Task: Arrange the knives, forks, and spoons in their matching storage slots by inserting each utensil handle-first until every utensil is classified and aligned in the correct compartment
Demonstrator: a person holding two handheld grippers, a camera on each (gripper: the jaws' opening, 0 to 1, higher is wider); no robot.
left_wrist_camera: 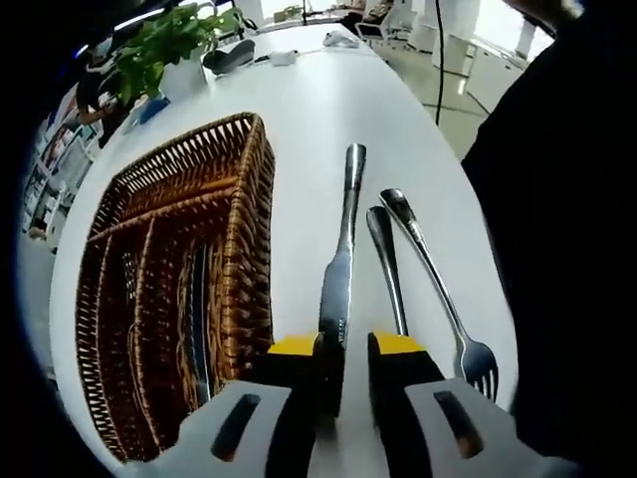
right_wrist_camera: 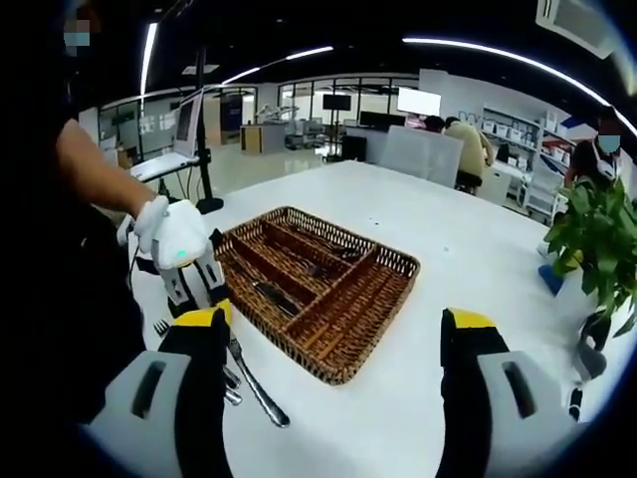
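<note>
Your left gripper (left_wrist_camera: 348, 349) sits low and tilted down over the table, its yellow-tipped jaws drawn close together with a knife (left_wrist_camera: 338, 269) pinched between them near the blade end. In the right gripper view you can see that same gripper (right_wrist_camera: 189, 284) from outside, with your gloved left hand (right_wrist_camera: 171, 231) wrapped around its top and your bare forearm reaching down to it from the upper left. Your right gripper (right_wrist_camera: 333, 334) is held higher and level, its jaws spread wide apart with nothing between them.
</note>
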